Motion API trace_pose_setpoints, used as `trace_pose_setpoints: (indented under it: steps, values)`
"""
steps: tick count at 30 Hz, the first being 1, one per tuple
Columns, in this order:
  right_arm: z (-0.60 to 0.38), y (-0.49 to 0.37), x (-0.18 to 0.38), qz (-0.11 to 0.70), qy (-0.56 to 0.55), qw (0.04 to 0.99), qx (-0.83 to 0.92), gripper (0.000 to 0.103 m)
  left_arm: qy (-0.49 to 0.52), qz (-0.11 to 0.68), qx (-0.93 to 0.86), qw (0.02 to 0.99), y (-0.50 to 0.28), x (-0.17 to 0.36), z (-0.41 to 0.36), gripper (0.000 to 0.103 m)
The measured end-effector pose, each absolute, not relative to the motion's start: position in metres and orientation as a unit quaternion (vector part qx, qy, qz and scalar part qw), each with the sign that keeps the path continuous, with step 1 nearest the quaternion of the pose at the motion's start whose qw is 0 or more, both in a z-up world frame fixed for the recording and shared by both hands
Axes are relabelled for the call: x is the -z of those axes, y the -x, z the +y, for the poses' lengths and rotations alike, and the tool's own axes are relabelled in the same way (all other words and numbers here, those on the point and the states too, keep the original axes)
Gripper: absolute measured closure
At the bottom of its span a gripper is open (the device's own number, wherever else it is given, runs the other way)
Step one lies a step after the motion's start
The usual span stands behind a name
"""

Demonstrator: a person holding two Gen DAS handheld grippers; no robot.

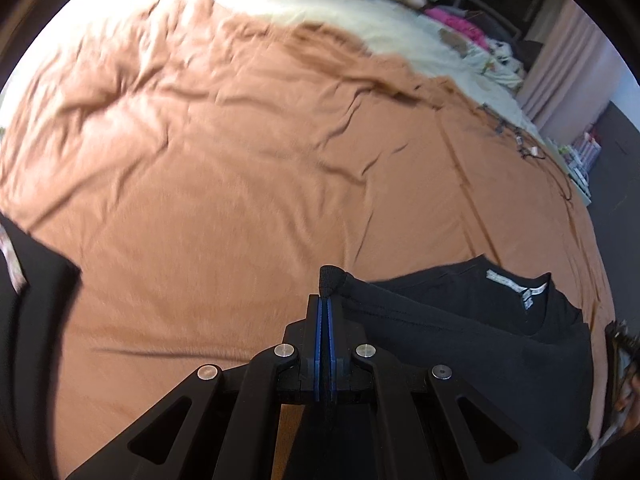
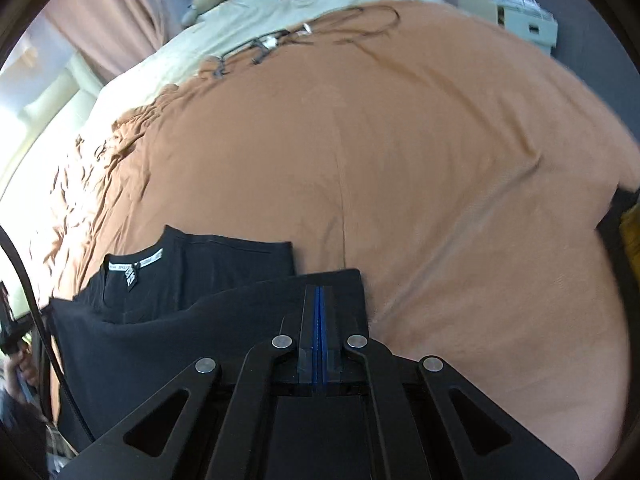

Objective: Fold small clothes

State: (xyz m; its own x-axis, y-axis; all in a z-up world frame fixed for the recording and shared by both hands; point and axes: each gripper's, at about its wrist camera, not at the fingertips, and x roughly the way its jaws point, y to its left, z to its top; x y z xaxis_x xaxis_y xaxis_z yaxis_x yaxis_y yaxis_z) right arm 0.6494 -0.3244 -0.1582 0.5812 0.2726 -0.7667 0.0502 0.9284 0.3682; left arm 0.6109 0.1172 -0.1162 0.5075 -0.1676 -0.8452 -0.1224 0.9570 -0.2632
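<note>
A black shirt (image 1: pixel 460 320) with a white neck label lies partly folded on an orange bedsheet (image 1: pixel 224 168). My left gripper (image 1: pixel 325 300) is shut on a bunched edge of the shirt, which sticks out past the fingertips. In the right wrist view the same black shirt (image 2: pixel 192 280) lies at lower left with its neck label up. My right gripper (image 2: pixel 319 292) is shut on another edge of the shirt, with black cloth draped over and beside the fingers.
A cream blanket (image 1: pixel 360 28) and pillows lie at the far end of the bed. Dark cables (image 2: pixel 280 40) rest on the sheet near them. Another dark cloth (image 1: pixel 32 300) hangs at the left edge. Curtains and shelves stand beyond the bed.
</note>
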Motion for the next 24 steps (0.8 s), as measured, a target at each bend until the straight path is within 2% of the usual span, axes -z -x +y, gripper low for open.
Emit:
trace_pose_setpoints:
  steps: [3, 4, 5, 7, 8, 11, 12, 14, 15, 24]
  values:
    - [-0.333, -0.660, 0.172, 0.465, -0.195, 0.861, -0.067, 0.103, 0.167, 0.511, 0.020, 0.843, -0.616, 0.132, 0.121, 0.095]
    - [-0.334, -0.665, 0.174, 0.468, -0.198, 0.859, -0.070, 0.103, 0.174, 0.519, 0.020, 0.837, -0.619, 0.138, 0.123, 0.086]
    - [-0.335, -0.667, 0.179, 0.470, -0.199, 0.857, -0.068, 0.103, 0.180, 0.523, 0.019, 0.833, -0.620, 0.143, 0.125, 0.071]
    - [-0.338, -0.674, 0.181, 0.476, -0.199, 0.854, -0.064, 0.103, 0.193, 0.523, 0.017, 0.830, -0.622, 0.150, 0.128, 0.052]
    - [-0.339, -0.679, 0.179, 0.476, -0.203, 0.853, -0.066, 0.103, 0.199, 0.521, 0.017, 0.830, -0.622, 0.153, 0.130, 0.048]
    - [-0.340, -0.674, 0.175, 0.472, -0.205, 0.855, -0.069, 0.103, 0.218, 0.529, 0.019, 0.820, -0.626, 0.164, 0.133, 0.047]
    - [-0.341, -0.672, 0.174, 0.471, -0.203, 0.856, -0.069, 0.098, 0.225, 0.531, 0.022, 0.817, -0.627, 0.168, 0.134, 0.047]
    - [-0.343, -0.669, 0.171, 0.467, -0.198, 0.859, -0.067, 0.039, 0.226, 0.532, 0.026, 0.816, -0.627, 0.169, 0.133, 0.047]
    - [-0.343, -0.667, 0.169, 0.462, -0.199, 0.861, -0.070, 0.000, 0.226, 0.530, 0.029, 0.817, -0.626, 0.169, 0.133, 0.047]
    - [-0.337, -0.657, 0.162, 0.441, -0.200, 0.869, -0.099, 0.000, 0.239, 0.509, 0.040, 0.826, -0.623, 0.152, 0.135, 0.044]
